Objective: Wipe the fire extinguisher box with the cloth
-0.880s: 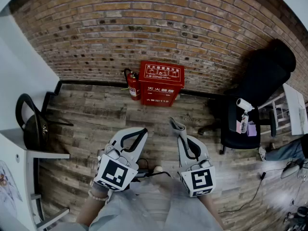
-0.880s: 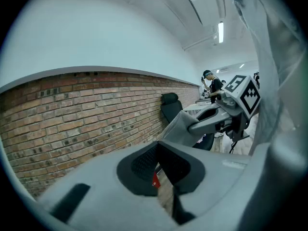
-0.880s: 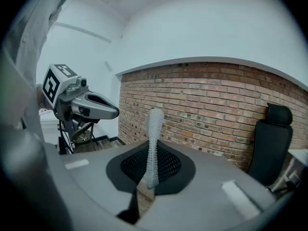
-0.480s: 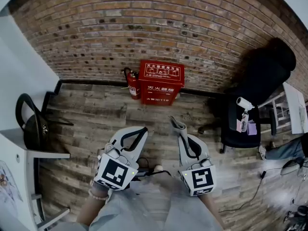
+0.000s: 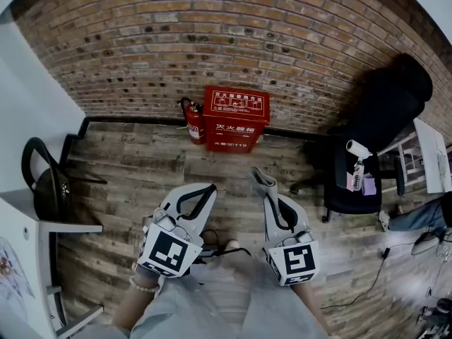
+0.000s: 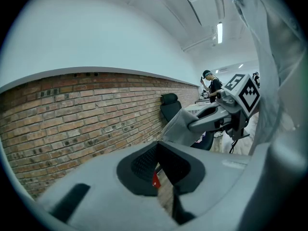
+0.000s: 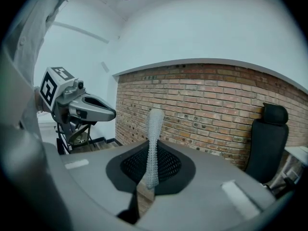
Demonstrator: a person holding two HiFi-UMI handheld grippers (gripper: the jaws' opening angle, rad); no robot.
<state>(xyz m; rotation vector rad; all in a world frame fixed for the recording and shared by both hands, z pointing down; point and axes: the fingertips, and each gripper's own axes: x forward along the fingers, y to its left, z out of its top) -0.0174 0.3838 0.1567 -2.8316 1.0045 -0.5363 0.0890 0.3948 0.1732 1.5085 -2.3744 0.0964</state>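
We are pinching a bumpy grey net cloth [image 7: 153,143] in our right tongs [image 5: 266,191]; our left tongs [image 5: 209,189] are sitting shut, facing the red white-lettered metal box [image 5: 236,119].

Fire extinguisher box [image 5: 236,119], upper centre of the head view: its print is too small for you to read, as is the label on the extinguisher [image 5: 194,126] just left of it. Between the fingers of your left gripper [image 6: 159,153], the box shows only as a red sliver. The head view's right edge cuts off a white surface [image 5: 432,154] and a person's leg [image 5: 424,221].
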